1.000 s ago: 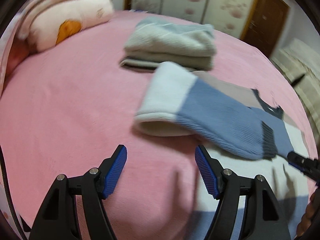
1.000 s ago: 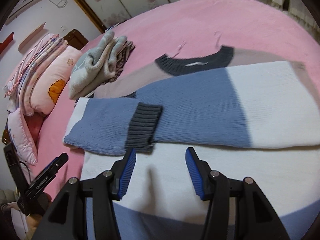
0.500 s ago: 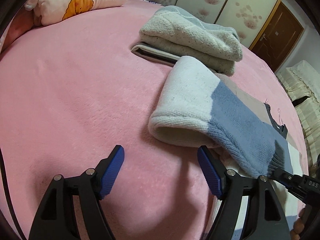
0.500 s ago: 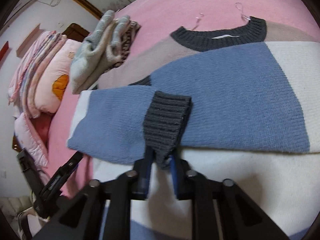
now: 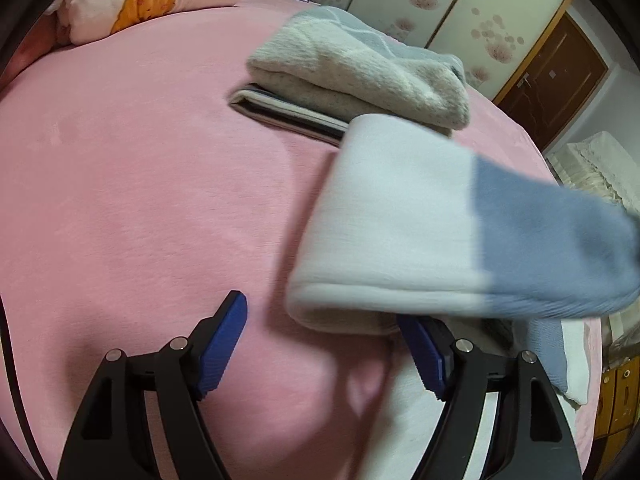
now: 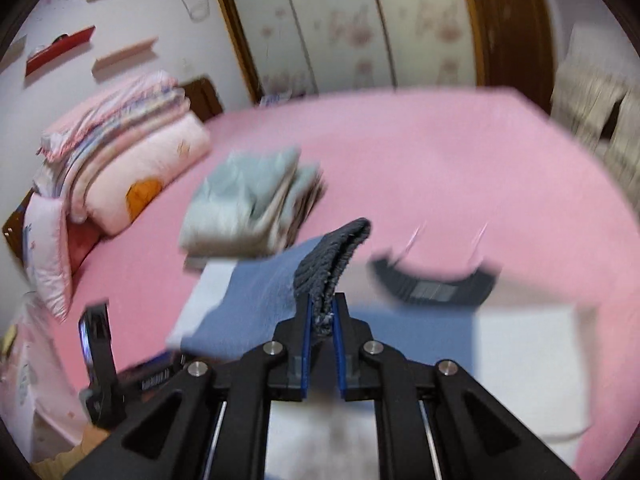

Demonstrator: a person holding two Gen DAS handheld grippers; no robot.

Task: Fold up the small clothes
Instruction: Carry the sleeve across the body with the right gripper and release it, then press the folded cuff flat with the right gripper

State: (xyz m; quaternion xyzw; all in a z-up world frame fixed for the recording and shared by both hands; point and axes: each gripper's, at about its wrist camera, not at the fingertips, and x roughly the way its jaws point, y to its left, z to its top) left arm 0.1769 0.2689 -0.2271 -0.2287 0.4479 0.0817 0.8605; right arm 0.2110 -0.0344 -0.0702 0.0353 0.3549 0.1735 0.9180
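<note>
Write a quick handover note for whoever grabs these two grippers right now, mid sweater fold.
Right gripper: has just closed on the dark grey cuff of the sweater sleeve, which it holds raised off the bed.
Left gripper: open, empty, low at the sleeve's folded white end.
Sweater body: flat on the pink bedspread; folded clothes stack behind it.
Done: cuff gripped.
Left: lay the sleeve, then probably fold the body and stack it.

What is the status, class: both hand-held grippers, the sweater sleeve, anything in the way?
Right hand-held gripper shut on dark sleeve cuff, sleeve raised. Left hand-held gripper open, empty, beside sleeve fold. Folded clothes pile close behind.
</note>
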